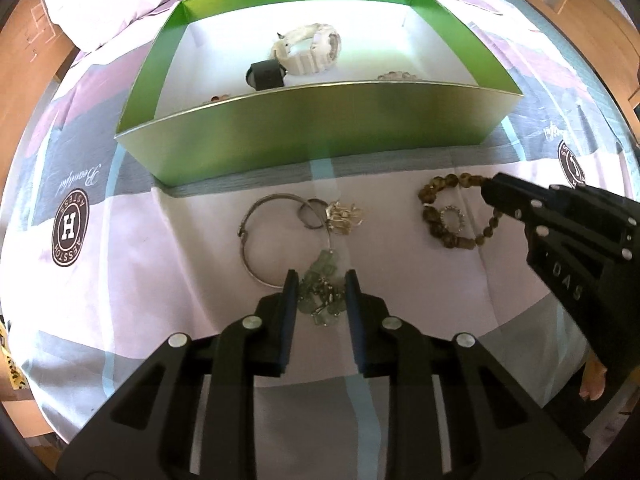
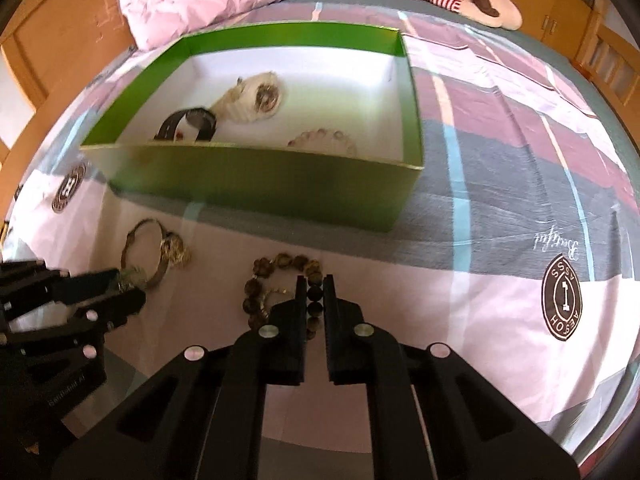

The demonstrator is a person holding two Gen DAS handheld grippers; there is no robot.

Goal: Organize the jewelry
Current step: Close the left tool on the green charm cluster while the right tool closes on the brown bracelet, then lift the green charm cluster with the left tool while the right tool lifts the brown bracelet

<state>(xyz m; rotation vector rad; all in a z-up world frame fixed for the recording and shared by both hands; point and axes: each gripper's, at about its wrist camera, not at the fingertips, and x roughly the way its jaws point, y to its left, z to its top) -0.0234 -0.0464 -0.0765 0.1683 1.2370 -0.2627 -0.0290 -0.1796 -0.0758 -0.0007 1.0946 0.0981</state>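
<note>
The left tool [image 1: 322,280] clamps pale green beads [image 1: 322,294]; the right tool [image 2: 315,286] clamps a brown bracelet [image 2: 280,280]. The bedsheet [image 1: 160,240] reads "Beautiful", the right tool "DAS".

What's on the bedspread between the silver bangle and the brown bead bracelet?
In the left wrist view, a tangle of small rings and gold charms beside the silver bangle; then bare bedspread up to the brown bead bracelet.

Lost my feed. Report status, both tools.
Right tool shut on brown bead bracelet. Left tool around green bead bracelet. Green box ahead, path clear.
</note>
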